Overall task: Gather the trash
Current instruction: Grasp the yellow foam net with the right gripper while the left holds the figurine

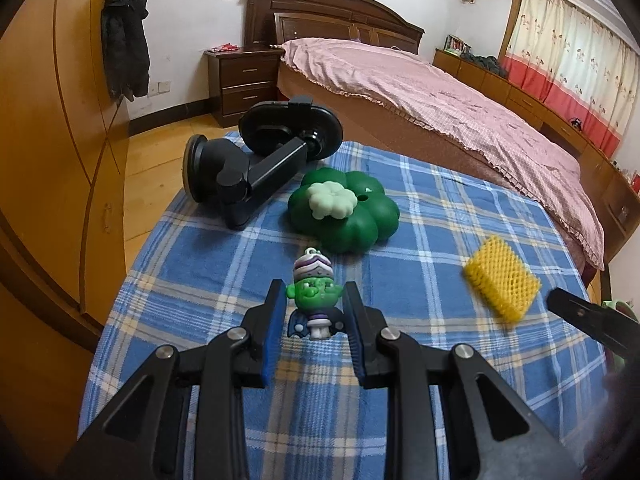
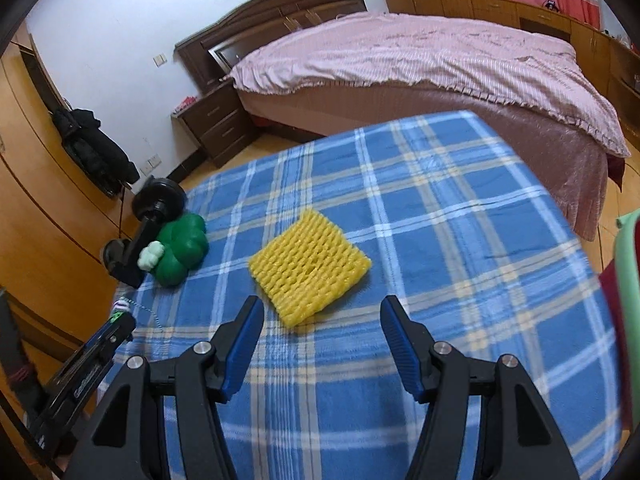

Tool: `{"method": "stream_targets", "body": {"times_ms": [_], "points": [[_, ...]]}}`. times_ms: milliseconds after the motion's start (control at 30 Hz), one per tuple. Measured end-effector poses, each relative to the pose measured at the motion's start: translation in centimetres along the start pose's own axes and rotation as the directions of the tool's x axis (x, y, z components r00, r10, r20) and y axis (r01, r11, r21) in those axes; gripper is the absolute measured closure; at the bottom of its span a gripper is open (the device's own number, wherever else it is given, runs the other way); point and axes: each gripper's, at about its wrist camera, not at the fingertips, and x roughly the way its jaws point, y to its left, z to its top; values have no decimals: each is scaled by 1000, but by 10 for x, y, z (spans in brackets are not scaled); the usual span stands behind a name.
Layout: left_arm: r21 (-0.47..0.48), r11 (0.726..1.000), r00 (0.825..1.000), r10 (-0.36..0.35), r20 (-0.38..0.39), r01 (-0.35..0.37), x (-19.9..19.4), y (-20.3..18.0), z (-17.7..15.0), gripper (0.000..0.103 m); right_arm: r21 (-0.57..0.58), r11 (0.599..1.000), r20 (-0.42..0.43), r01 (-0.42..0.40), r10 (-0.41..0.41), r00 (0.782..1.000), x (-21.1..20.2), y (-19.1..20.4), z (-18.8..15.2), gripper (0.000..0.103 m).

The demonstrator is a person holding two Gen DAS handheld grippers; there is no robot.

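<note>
While left claw (image 1: pixel 314 300) clamps figurine (image 1: pixel 313 300), foam net (image 2: pixel 308 266) lies mid-cloth.

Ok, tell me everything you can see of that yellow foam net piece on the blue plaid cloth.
The yellow foam mesh sleeve is a flattened, roughly square piece of soft netted foam with an open diamond weave and ragged cut ends. It lies flat on the blue plaid blanket, turned cornerwise in the right wrist view, apart from the green clover-shaped toy. Nothing but the blanket touches it. The right hand-held gripper hovers just short of its near corner, jaws open and empty.
</note>
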Motion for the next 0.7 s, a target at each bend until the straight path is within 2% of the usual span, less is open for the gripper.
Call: {"method": "stream_targets", "body": {"times_ms": [267,333,533,700], "points": [[-24,1000,1000,-15,-11,15,8,8,-4,74,-8,999,-32,32,-33,999,30,7,4,40],[-28,999,1000,-19,-13,19,9,8,-4,74,-16,1000,-41,24,-25,999,35,10,4,45],[-35,999,999,-29,-13,29,9,9,-4,74,-46,999,-42,20,-22,999,41,16,-2,69],[-30,999,999,-33,-18,32,10,8,-4,74,-36,999,-51,-9,7,999,41,15,-3,83]]}}
